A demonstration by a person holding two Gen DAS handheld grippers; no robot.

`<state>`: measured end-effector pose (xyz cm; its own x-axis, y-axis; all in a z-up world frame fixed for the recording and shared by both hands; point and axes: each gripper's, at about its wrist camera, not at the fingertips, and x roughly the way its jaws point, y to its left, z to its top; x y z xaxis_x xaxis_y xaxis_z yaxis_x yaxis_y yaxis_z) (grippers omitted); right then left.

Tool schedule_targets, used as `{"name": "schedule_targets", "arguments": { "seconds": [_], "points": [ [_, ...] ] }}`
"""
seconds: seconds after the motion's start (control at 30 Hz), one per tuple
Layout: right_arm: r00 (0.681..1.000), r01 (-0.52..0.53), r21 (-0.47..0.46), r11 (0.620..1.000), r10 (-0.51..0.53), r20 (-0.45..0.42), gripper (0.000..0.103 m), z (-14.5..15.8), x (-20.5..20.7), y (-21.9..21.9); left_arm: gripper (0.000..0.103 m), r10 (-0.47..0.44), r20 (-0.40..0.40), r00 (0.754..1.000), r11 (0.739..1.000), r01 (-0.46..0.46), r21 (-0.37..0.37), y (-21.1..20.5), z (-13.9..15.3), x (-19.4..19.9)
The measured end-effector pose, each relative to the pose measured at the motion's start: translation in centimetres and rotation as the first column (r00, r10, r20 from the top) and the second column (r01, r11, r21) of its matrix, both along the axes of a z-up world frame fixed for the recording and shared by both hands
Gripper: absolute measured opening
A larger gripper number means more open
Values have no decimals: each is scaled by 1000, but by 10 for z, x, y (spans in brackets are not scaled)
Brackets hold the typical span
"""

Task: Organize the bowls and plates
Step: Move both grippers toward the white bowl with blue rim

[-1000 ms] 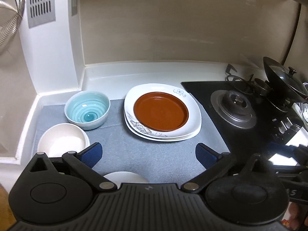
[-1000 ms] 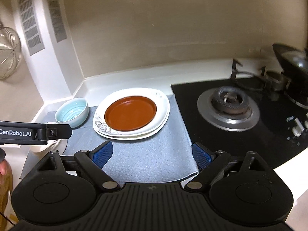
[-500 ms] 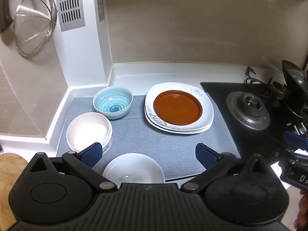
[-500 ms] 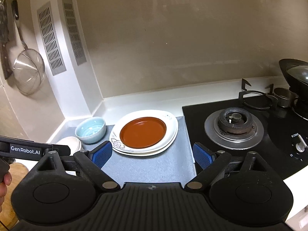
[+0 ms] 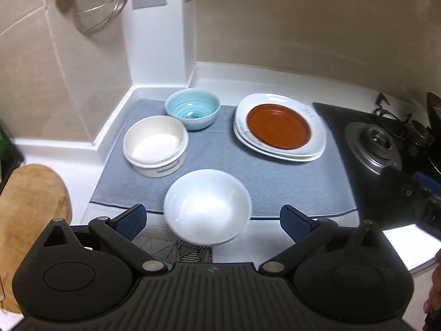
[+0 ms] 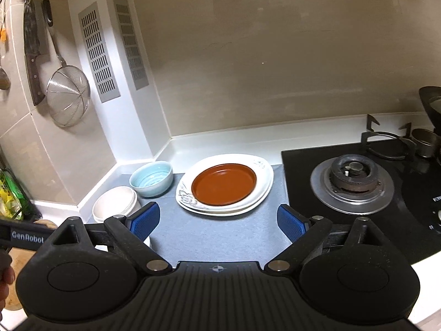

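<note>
Resting on the grey mat (image 5: 275, 176) that covers the tabletop (image 5: 264, 80), all the crockery is seen from both wrist views. On the mat's far right part, next to the black stove (image 6: 358, 182), a brown plate (image 5: 279, 126) is stacked inside two white square plates (image 5: 317, 149). At the mat's far left corner a light blue bowl (image 5: 193, 109) is set, and just in front of it, nearly touching, a cream round container (image 5: 155, 144) is placed. A white bowl (image 5: 207, 205) is found at the mat's near edge, overhanging it. The left gripper (image 5: 212, 220) is held with its jaws spread wide on either side of the white bowl, without contact being visible. The right gripper (image 6: 219, 220) is likewise held wide open and empty above the mat's near part.
</note>
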<state>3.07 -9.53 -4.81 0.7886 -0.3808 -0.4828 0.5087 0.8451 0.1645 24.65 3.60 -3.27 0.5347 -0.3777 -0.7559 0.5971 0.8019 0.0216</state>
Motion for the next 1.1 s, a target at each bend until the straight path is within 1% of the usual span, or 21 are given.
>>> {"name": "schedule_targets", "arguments": {
  "seconds": [0.13, 0.3, 0.4, 0.53, 0.87, 1.0, 1.1],
  "points": [
    [1000, -8, 4, 1000, 8, -1, 93, -1, 13, -1, 103, 11, 5, 1000, 1000, -11, 3, 2, 1, 14],
    [1000, -16, -6, 1000, 16, -24, 93, 0, 32, 0, 103, 24, -5, 1000, 1000, -24, 0, 3, 0, 35],
    [999, -4, 2, 1000, 4, -48, 93, -3, 43, 0, 103, 22, -28, 999, 1000, -22, 2, 3, -5, 49],
    [998, 17, 0, 1000, -17, -65, 93, -5, 54, 1, 103, 16, -40, 999, 1000, -16, 1, 2, -10, 65],
    [994, 53, 10, 999, -51, -94, 93, -14, 86, 11, 103, -6, -45, 999, 1000, 6, -3, 15, -18, 101],
    [989, 38, -20, 999, -40, -139, 93, -15, 99, 19, 103, 8, -48, 999, 1000, -9, -17, 16, -22, 117],
    [986, 56, -39, 998, -61, -158, 93, -13, 100, 18, 103, 19, -67, 998, 999, -21, -29, 13, -26, 123]
  ]
}}
